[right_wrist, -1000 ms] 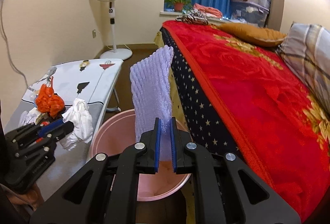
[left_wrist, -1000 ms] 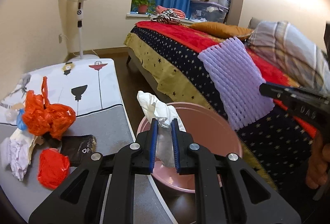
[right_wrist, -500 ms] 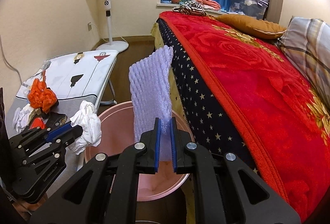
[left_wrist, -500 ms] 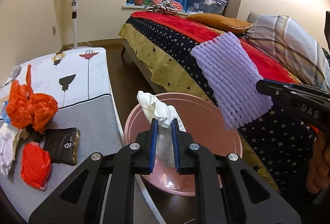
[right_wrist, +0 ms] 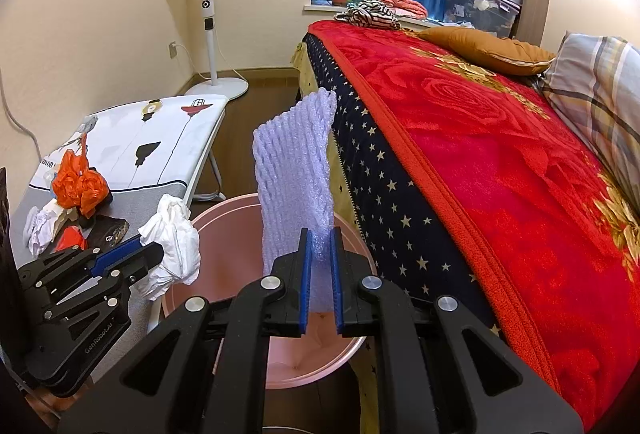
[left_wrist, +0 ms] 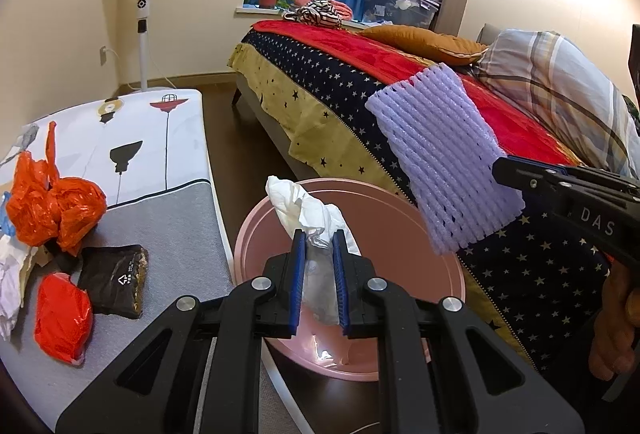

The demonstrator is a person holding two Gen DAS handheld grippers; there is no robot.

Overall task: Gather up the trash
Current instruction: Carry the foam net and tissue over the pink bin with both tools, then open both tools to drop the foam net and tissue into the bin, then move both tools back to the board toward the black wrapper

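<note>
Both tongs hang over the pink bin (left_wrist: 420,266), each one loaded. The left tongs (left_wrist: 319,274) are pinched narrow on a crumpled white tissue (left_wrist: 308,210) at the centre of the left view; the right tongs (right_wrist: 321,274) are clamped on a purple foam net (right_wrist: 296,174), which stands up from the jaws at mid-frame in the right view.

The step in hand looks like the drop. To do it well, I would bring each load squarely over the bin's mouth before letting go. The net is broad and stiff, and in the left view it sits over the bin's right rim beside the bed (left_wrist: 320,74), so it could catch the rim or slide onto the floor. Tipping it downward first should help. The tissue is light and may cling to the pads.

The bin's visible inside looks bare, a shine on its bottom. More trash waits on the desk (left_wrist: 168,202) at lower left: orange bags (left_wrist: 56,202), a dark packet (left_wrist: 114,280), a red wad (left_wrist: 62,322), white paper (left_wrist: 14,274).
</note>
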